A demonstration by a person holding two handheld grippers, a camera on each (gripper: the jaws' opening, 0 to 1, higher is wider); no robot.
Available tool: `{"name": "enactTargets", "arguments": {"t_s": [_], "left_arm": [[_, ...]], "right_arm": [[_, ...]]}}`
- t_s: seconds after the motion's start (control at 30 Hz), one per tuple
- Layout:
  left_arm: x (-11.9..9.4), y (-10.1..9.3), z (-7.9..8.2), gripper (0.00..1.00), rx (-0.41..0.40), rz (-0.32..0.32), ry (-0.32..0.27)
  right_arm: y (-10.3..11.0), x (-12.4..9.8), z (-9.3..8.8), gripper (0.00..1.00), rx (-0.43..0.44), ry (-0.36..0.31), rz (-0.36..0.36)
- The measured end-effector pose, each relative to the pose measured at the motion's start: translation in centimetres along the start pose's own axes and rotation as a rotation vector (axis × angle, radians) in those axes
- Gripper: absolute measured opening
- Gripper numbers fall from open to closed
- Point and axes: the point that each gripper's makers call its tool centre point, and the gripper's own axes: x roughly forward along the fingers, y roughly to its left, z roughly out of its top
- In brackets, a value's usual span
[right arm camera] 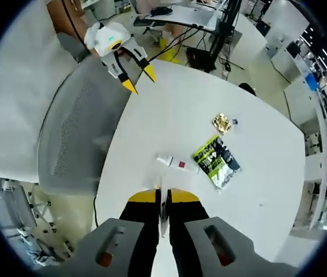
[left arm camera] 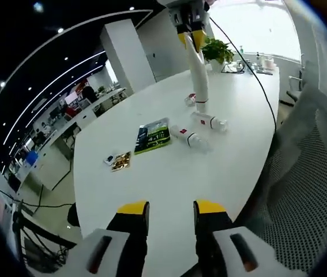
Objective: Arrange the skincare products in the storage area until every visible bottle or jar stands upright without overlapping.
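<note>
In the left gripper view we look across a white bench [left arm camera: 169, 173] with a rounded near edge. Our left gripper [left arm camera: 169, 209] rises from the bottom with its yellow-tipped jaws apart and nothing between them. Toward the far side of the bench, the right gripper [left arm camera: 191, 36] comes down from the top, its jaws closed on the upper end of a tall white bottle [left arm camera: 199, 81] that stands upright with its base touching the bench. Just beside that base lies a small tube [left arm camera: 190, 99], and near it a second bottle [left arm camera: 209, 122] lies on its side. A third bottle [left arm camera: 187, 136] also lies flat, a little closer to the middle. Next to it lies a flat green packet [left arm camera: 153, 136], and toward the left edge sits a small gold packet [left arm camera: 121, 161]. A potted plant [left arm camera: 216, 52] stands at the far end of the bench. A mesh chair [left arm camera: 307, 173] stands against the right edge.

In the right gripper view, the right gripper [right arm camera: 163, 195] shows its jaws pressed close around a thin pale object. Beyond them the third bottle [right arm camera: 175, 163] lies flat beside the green packet [right arm camera: 216, 161], with the gold packet [right arm camera: 221, 122] further on. The left gripper [right arm camera: 137, 78] hangs over the bench edge by the mesh chair [right arm camera: 76, 121], jaws apart.
</note>
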Motion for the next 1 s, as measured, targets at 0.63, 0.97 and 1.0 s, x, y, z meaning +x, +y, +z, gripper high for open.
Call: {"name": "enactTargets", "arguments": {"t_s": [0.63,0.97,1.0], "left_arm": [[0.4,0.0,0.1,0.39,-0.023,-0.004,-0.014],[0.3,0.1,0.1,0.38,-0.025,-0.001,-0.013],[0.3,0.1,0.1,0.38,-0.024,0.0,-0.012]], "right_arm": [[-7.2,-2.1,-5.6,0.0,0.083,0.071,-0.048],[-8.8,-0.5,-7.7,0.0,0.125,0.104,-0.014],[-8.9,-0.2,-7.9,0.0,0.125,0.103,-0.01]]}}
